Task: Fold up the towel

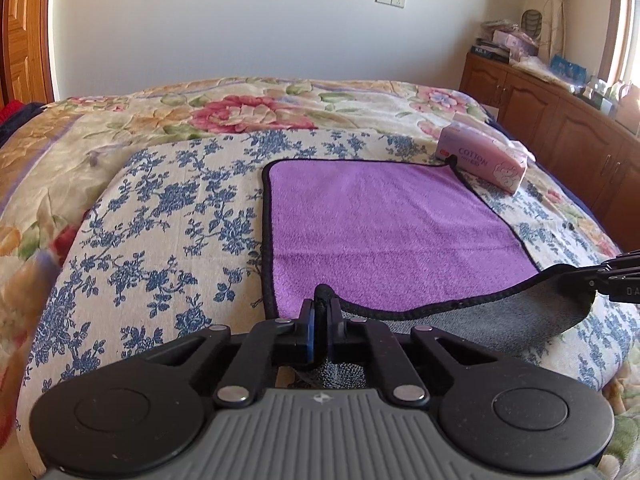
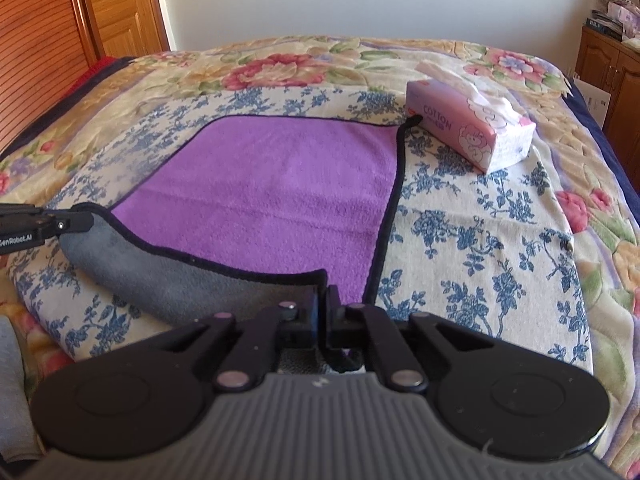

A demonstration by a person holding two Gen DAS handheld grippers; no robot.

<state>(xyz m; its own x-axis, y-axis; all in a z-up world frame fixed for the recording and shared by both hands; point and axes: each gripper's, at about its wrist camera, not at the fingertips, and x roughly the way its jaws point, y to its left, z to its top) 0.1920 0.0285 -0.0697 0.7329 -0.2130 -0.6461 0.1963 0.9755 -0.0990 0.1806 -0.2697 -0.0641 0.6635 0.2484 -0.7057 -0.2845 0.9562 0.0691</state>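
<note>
A purple towel (image 1: 384, 224) with black trim and a grey underside lies on a blue-flowered cloth on the bed; it also shows in the right wrist view (image 2: 280, 184). My left gripper (image 1: 322, 312) is shut on the towel's near left corner and holds it lifted. My right gripper (image 2: 323, 304) is shut on the near right corner. The near edge is raised between them, so the grey underside (image 2: 160, 280) shows. The right gripper appears at the right edge of the left wrist view (image 1: 600, 276), and the left gripper at the left edge of the right wrist view (image 2: 76, 222).
A pink tissue box (image 1: 484, 164) stands at the towel's far right corner, also seen in the right wrist view (image 2: 468, 128). A floral quilt (image 1: 248, 112) covers the bed. A wooden cabinet (image 1: 560, 120) stands to the right, a wooden door (image 2: 116, 4) at the far left.
</note>
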